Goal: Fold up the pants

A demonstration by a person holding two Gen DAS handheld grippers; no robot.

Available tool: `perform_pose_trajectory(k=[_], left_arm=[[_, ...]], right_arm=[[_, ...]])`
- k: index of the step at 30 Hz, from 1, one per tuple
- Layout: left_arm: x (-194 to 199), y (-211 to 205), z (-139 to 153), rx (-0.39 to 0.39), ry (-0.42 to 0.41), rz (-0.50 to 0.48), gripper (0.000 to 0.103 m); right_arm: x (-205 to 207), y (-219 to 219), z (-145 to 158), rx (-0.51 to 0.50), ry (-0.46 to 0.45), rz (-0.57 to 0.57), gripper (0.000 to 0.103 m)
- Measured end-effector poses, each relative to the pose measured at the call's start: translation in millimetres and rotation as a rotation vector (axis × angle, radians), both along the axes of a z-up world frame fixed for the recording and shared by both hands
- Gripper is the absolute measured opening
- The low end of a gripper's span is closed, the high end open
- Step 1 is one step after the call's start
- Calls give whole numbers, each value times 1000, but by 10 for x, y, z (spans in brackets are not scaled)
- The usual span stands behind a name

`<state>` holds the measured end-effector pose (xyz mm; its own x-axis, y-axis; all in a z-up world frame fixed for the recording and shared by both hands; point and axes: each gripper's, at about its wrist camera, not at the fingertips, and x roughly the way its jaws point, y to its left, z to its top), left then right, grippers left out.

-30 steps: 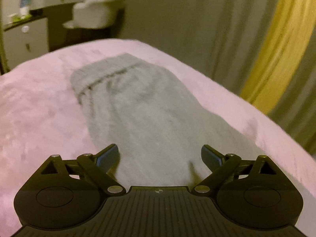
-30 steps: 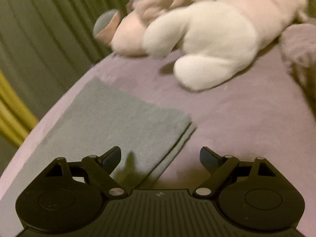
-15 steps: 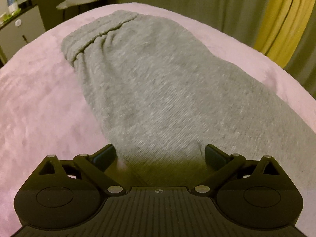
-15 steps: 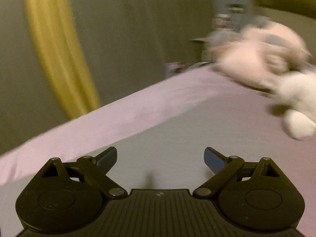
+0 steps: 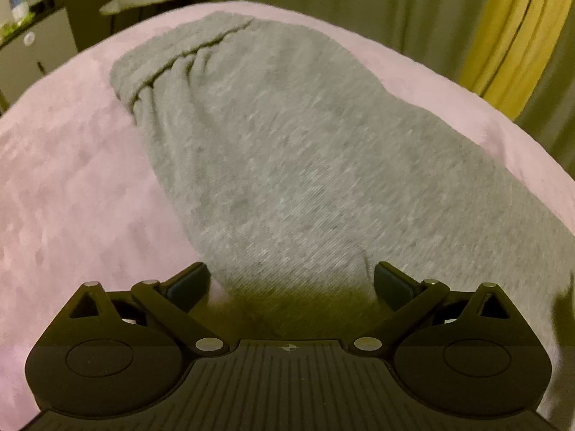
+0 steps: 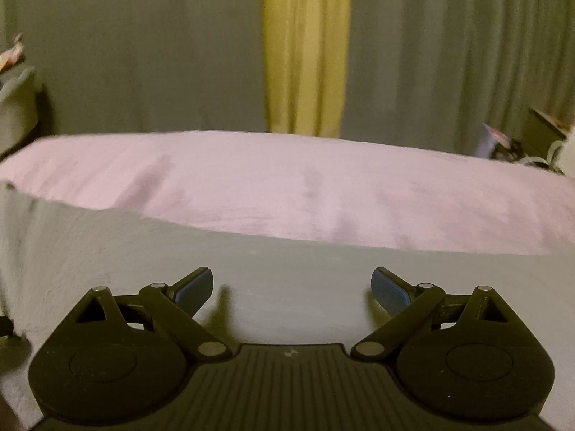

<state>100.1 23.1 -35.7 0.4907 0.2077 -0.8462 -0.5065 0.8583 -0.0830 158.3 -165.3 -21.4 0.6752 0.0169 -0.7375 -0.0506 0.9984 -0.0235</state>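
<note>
1. Left wrist, change: camera has dropped closer and pitched down. The grey sweatpants [image 5: 287, 165] fill more of the frame than a second ago, and the dresser and chair have slid to the top edge. The left gripper [image 5: 291, 282] jaws have just been opening and now stand wide, pads off the fabric, nothing pinched.
2. Left wrist, state: pants lie flat on the pink bed blanket [image 5: 72, 186], elastic waistband [image 5: 172, 61] at the far end, already doubled leg on leg. The gripper hangs over the near stretch, at its left edge.
3. Left wrist, doing it well: my read is next is a grab for the crosswise fold. Take both layers at the edge, not just the top one, or the stack shears.
4. Right wrist, change: view swung hard, plush toys gone, now facing the yellow curtain [image 6: 305, 50] across the bed. The right gripper [image 6: 291, 285] jaws were opening a second ago; they are spread wide over grey fabric, empty.
5. Right wrist, doing it well: grab level with the left, lift both together, keep the cloth taut.
6. Hard to see: hems are out of frame in both views. Motion blur softens the right view, and the fabric edge under either gripper is hidden by the body. Pad-to-cloth contact is unclear.
</note>
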Motion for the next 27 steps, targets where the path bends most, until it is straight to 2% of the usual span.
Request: perform_pose_trajectory(k=[2, 4, 5, 6, 8, 11, 13, 15, 16, 18, 21, 22, 24, 27], left_arm=[[5, 10, -16, -3, -2, 2, 103], [8, 7, -25, 7, -1, 0, 103], [11, 4, -29, 12, 1, -1, 103], [9, -2, -27, 13, 2, -1, 103], [4, 4, -32, 14, 1, -1, 103], [11, 18, -44, 9, 0, 0, 103], [32, 21, -53, 7, 1, 0, 103], [50, 20, -54, 9, 3, 1, 103], [54, 17, -55, 11, 4, 1, 103], [58, 9, -63, 15, 3, 0, 103], [63, 10, -76, 17, 2, -1, 103], [60, 14, -74, 14, -1, 0, 103], [58, 27, -79, 8, -5, 2, 103], [70, 23, -85, 15, -2, 5, 103]], right_arm=[[65, 219, -75, -19, -2, 28, 95], [120, 399, -247, -10, 42, 81, 95], [186, 478, -334, -35, 69, 87, 97], [193, 552, -411, -72, 52, 78, 99], [272, 596, -422, -112, 9, 72, 99], [435, 614, -350, -182, -10, -36, 99], [452, 579, -252, -127, -1, -42, 98], [315, 559, -139, -21, -15, 19, 98], [215, 581, -108, -4, -13, 57, 98], [-29, 631, -127, -25, -4, 122, 98], [-335, 605, -347, -98, 61, 187, 99], [-432, 509, -376, -76, 51, 189, 99], [-554, 205, -359, -33, 79, 122, 99], [-560, -370, -308, -17, 178, -94, 99]])
